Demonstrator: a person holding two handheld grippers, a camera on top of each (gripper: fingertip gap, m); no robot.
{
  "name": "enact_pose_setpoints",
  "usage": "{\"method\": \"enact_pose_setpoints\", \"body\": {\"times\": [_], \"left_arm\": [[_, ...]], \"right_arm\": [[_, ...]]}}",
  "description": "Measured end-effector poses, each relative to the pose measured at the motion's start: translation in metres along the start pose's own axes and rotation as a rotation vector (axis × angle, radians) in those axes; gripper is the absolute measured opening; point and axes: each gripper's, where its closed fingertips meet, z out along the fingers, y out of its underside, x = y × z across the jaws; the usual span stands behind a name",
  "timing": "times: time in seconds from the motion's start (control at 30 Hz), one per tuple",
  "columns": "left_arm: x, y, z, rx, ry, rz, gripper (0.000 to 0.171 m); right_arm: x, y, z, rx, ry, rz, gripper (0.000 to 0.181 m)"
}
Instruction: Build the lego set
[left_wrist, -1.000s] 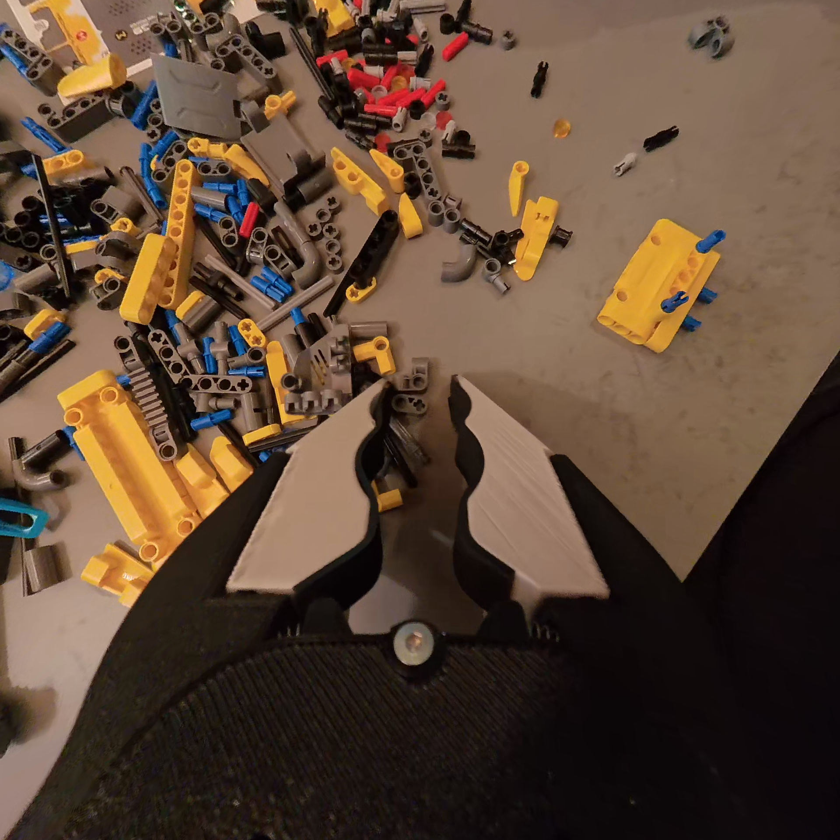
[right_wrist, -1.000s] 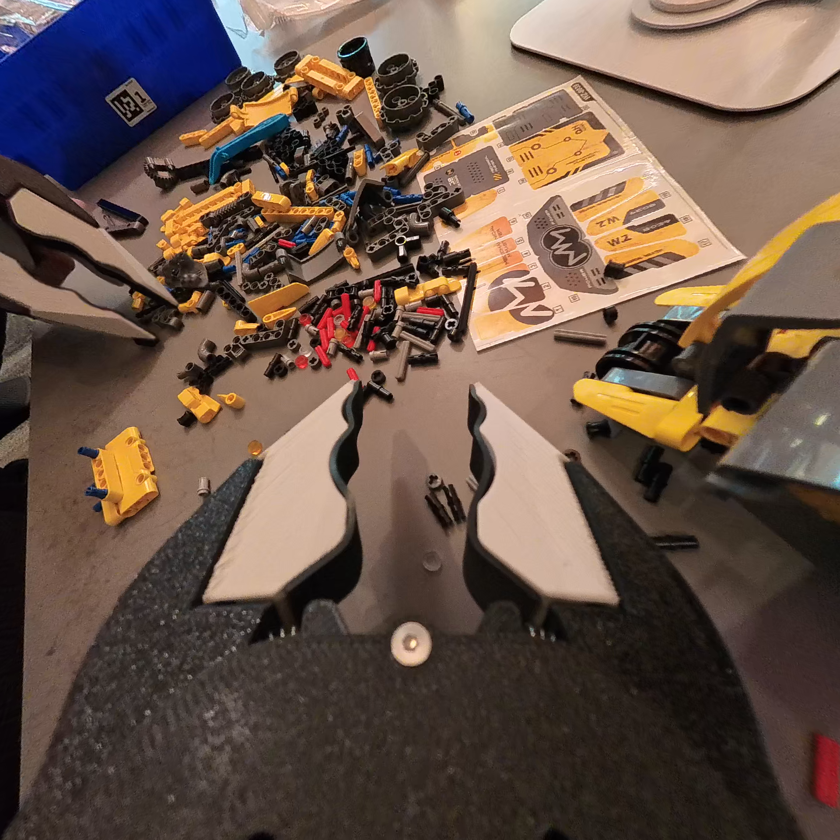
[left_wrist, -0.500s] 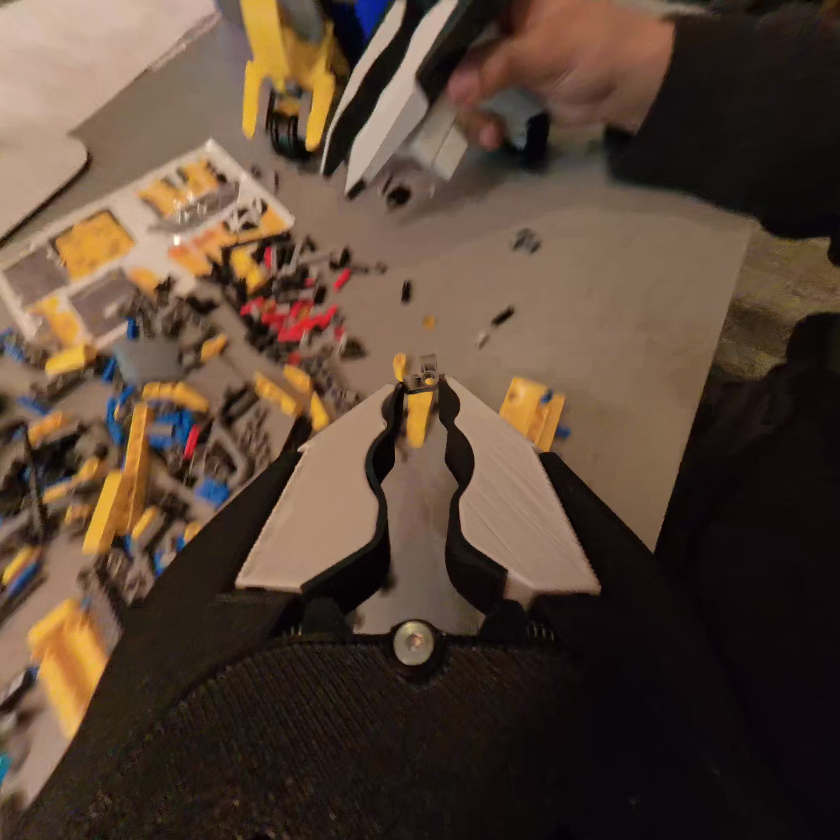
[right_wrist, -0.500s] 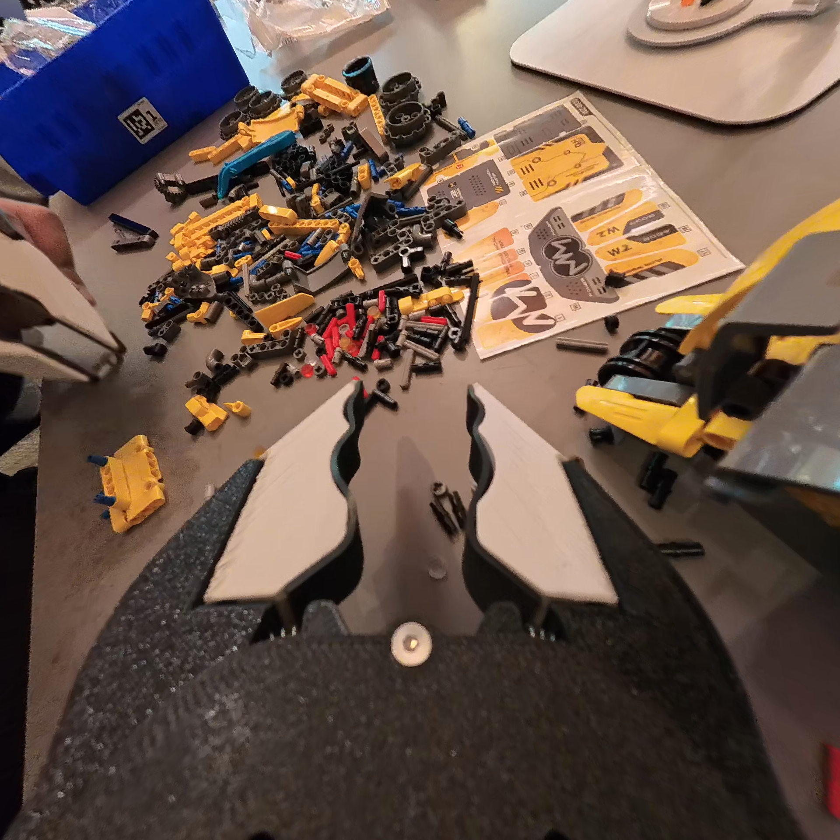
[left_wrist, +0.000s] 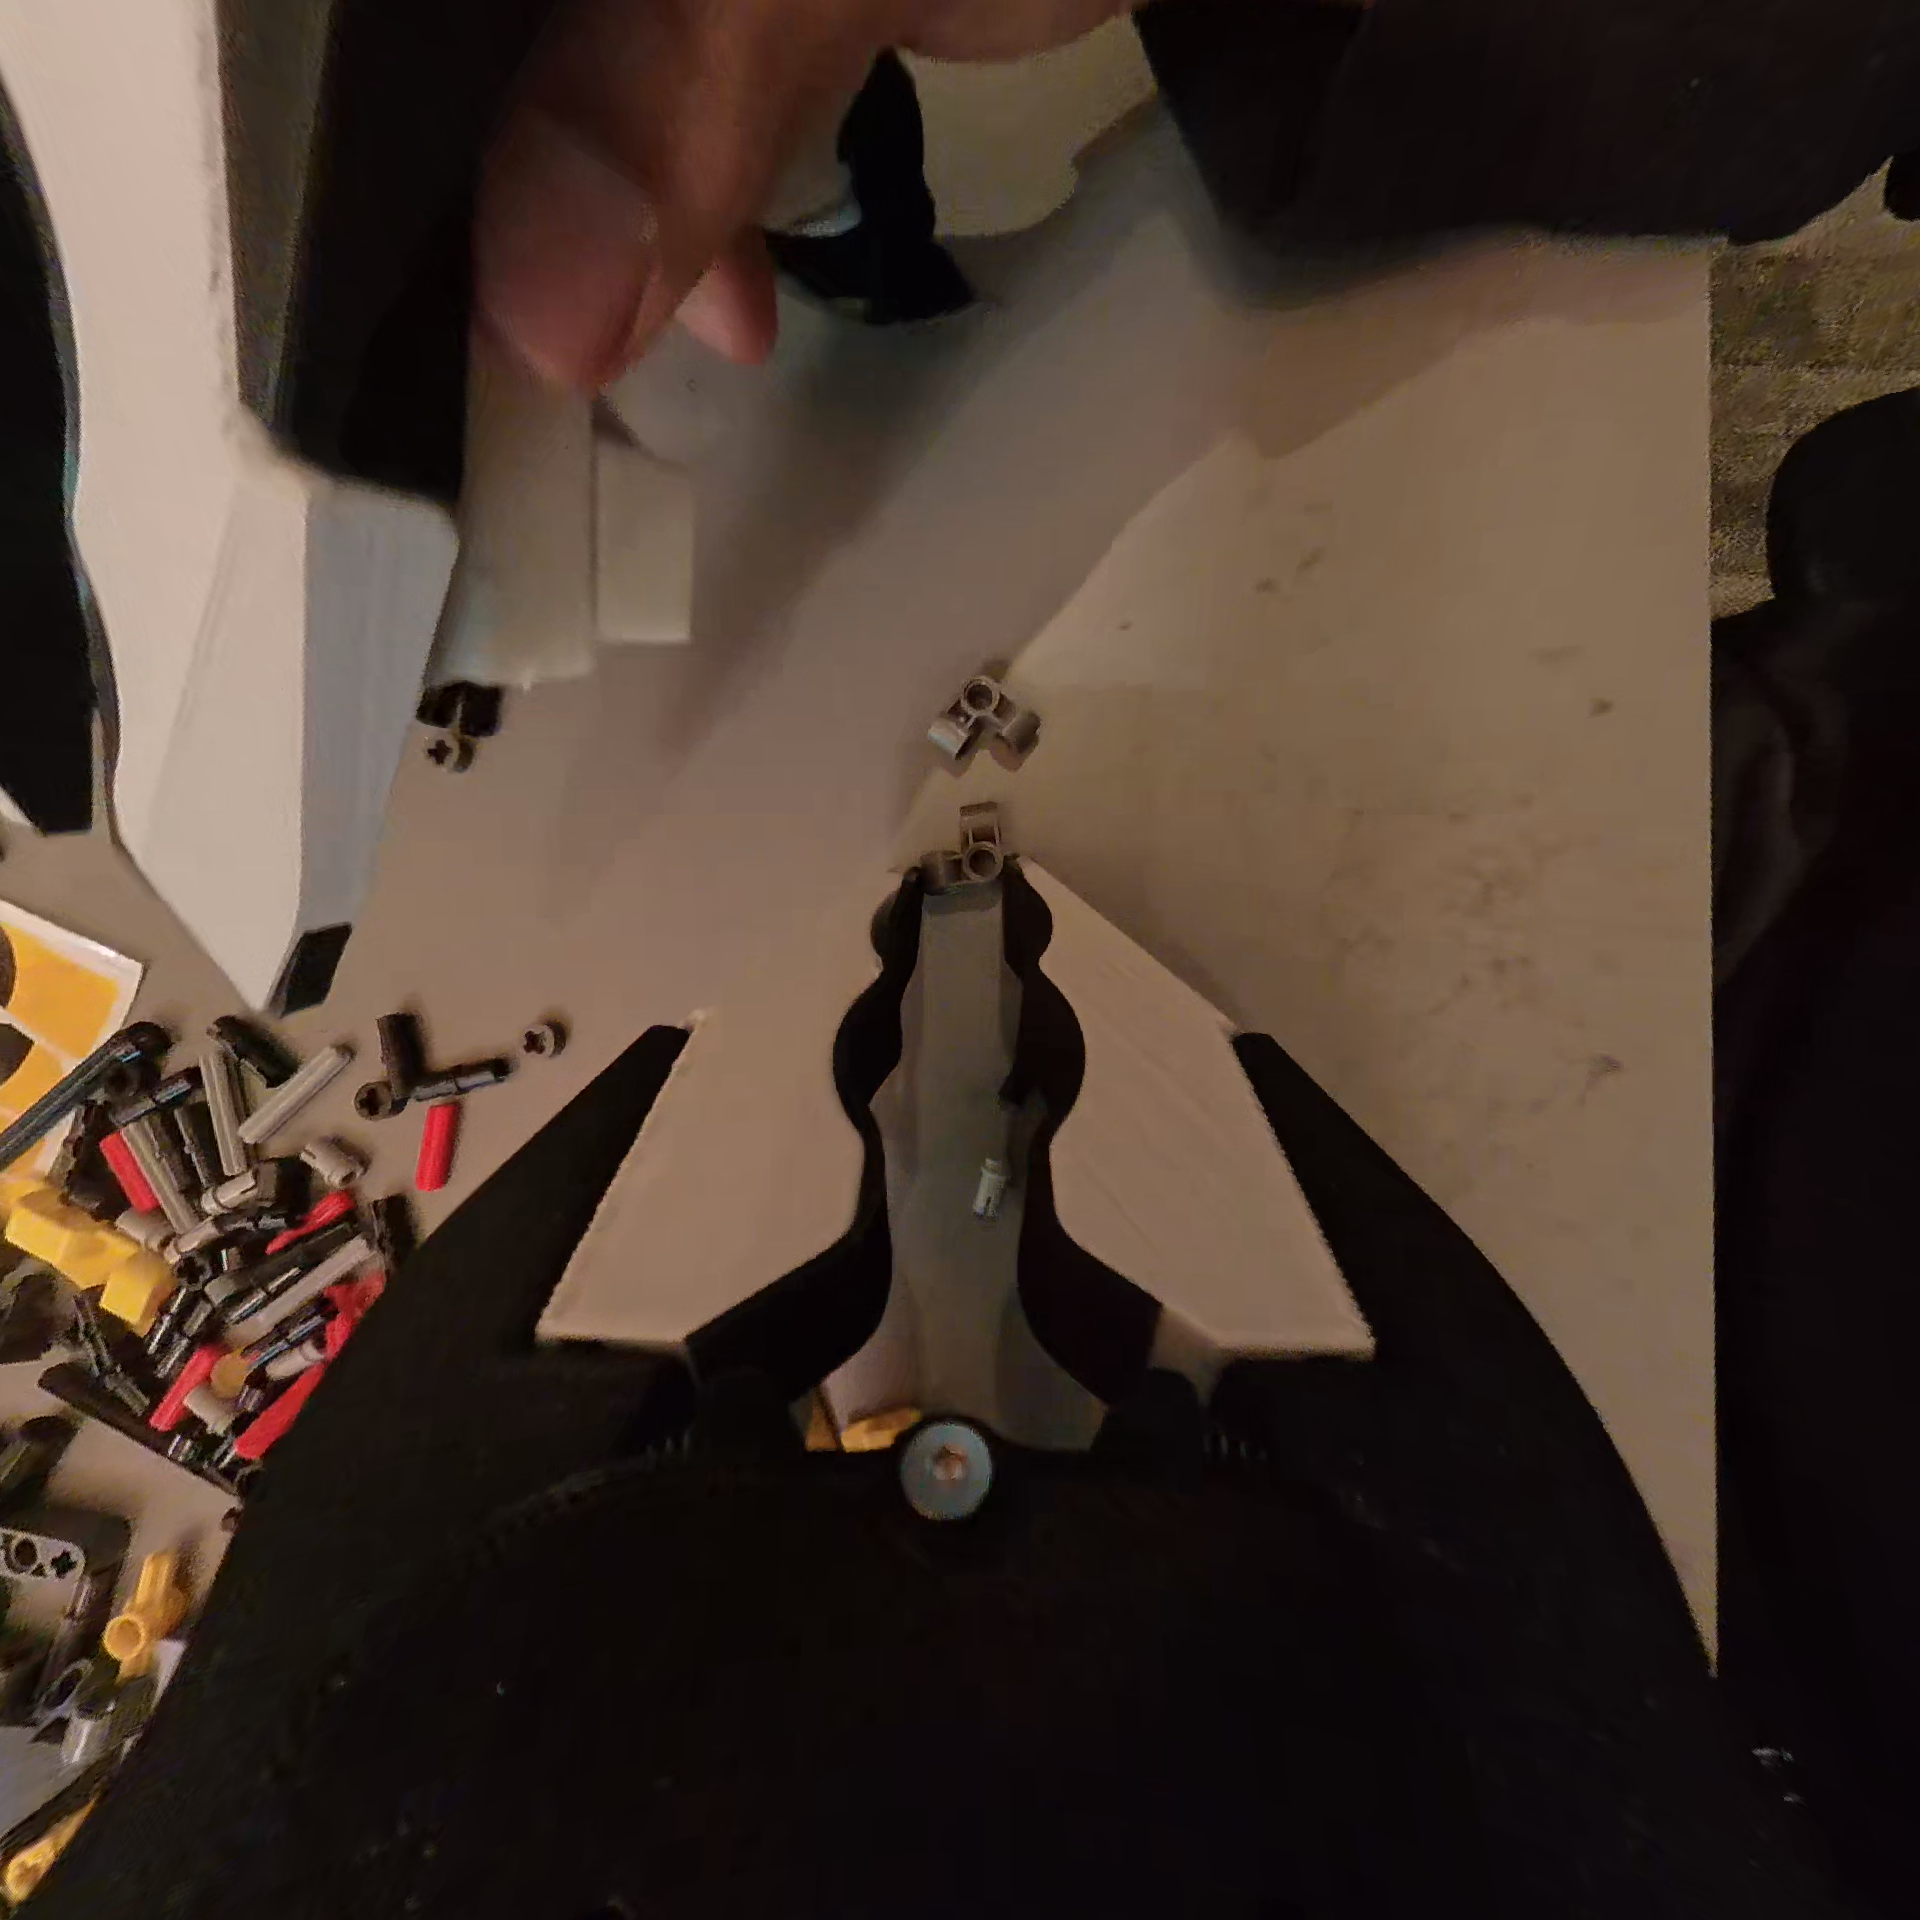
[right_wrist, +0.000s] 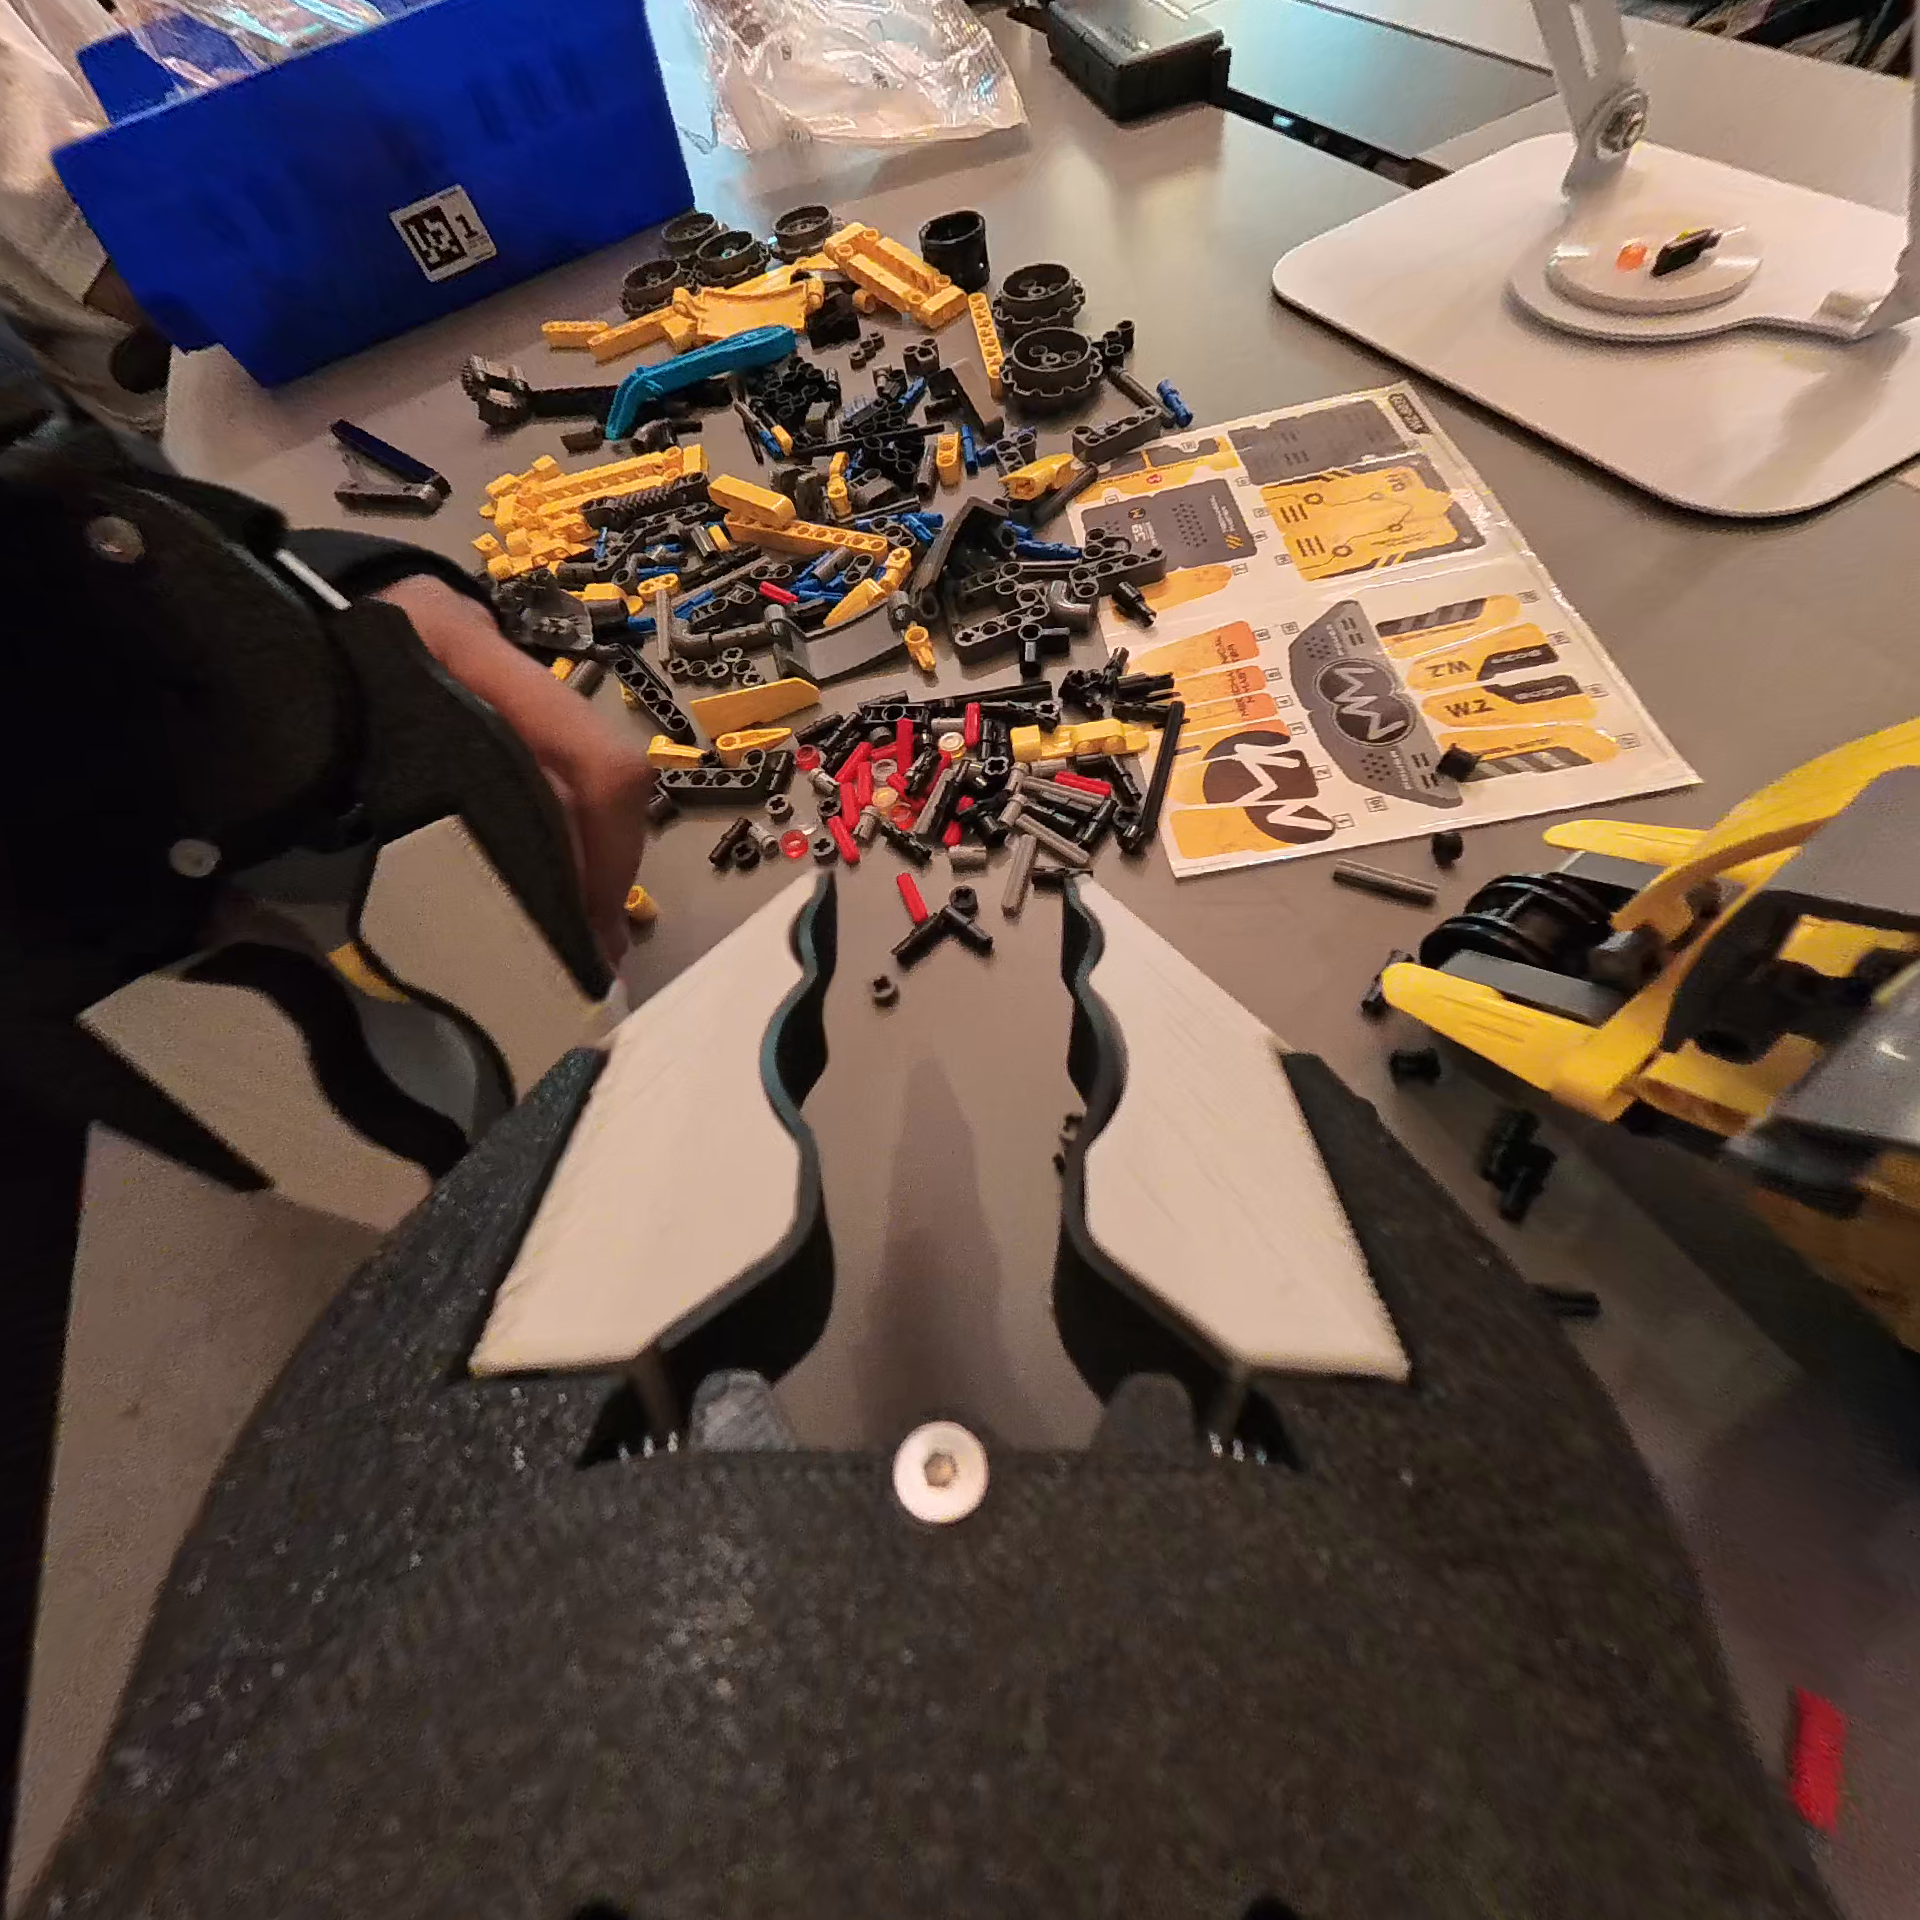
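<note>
My left gripper (left_wrist: 966, 868) is shut on a small grey connector (left_wrist: 968, 854) at its fingertips, above bare table. A second grey connector (left_wrist: 982, 717) lies just beyond it. My right gripper (right_wrist: 948, 894) is open and empty over the near edge of the loose lego pile (right_wrist: 831, 582), with a black cross-shaped pin piece (right_wrist: 940, 930) between its tips. The left gripper's fingers (right_wrist: 447, 904) and the hand holding it show at the left of the right wrist view. The right gripper's fingers (left_wrist: 520, 540) show blurred at the upper left of the left wrist view. A partly built yellow and grey vehicle (right_wrist: 1683, 987) stands at right.
A sticker sheet (right_wrist: 1351, 623) lies right of the pile. A blue bin (right_wrist: 364, 208) stands at the back left, a white stand base (right_wrist: 1610, 343) at the back right. Red, black and grey pins (left_wrist: 229, 1247) lie left of my left gripper. The table edge (left_wrist: 1709, 935) runs at right.
My left gripper shut on a grey connector from the pile, lifted it and swung right to the bare table beside the right gripper. The right gripper stayed open and edged forward.
</note>
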Motion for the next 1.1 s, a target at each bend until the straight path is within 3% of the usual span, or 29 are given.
{"method": "enact_pose_setpoints", "body": {"times": [0.13, 0.3, 0.6, 0.7, 1.1], "left_arm": [[-0.001, 0.005, -0.003, -0.003, 0.013, 0.005, 0.018], [0.002, 0.002, -0.002, 0.019, 0.02, -0.01, 0.023], [0.001, 0.002, -0.002, 0.059, 0.011, -0.01, 0.021], [0.001, 0.003, -0.002, 0.056, 0.003, -0.006, 0.021], [0.001, 0.003, -0.002, 0.059, 0.006, -0.013, 0.021]], "right_arm": [[-0.007, 0.001, -0.015, -0.012, -0.017, -0.063, 0.051], [-0.001, 0.032, -0.041, -0.105, 0.0, -0.189, 0.053], [-0.084, 0.078, -0.055, -0.215, -0.477, -0.265, 0.054], [-0.084, 0.09, -0.053, -0.292, -0.489, -0.243, 0.058], [-0.082, 0.097, -0.062, -0.342, -0.519, -0.162, 0.057]]}}
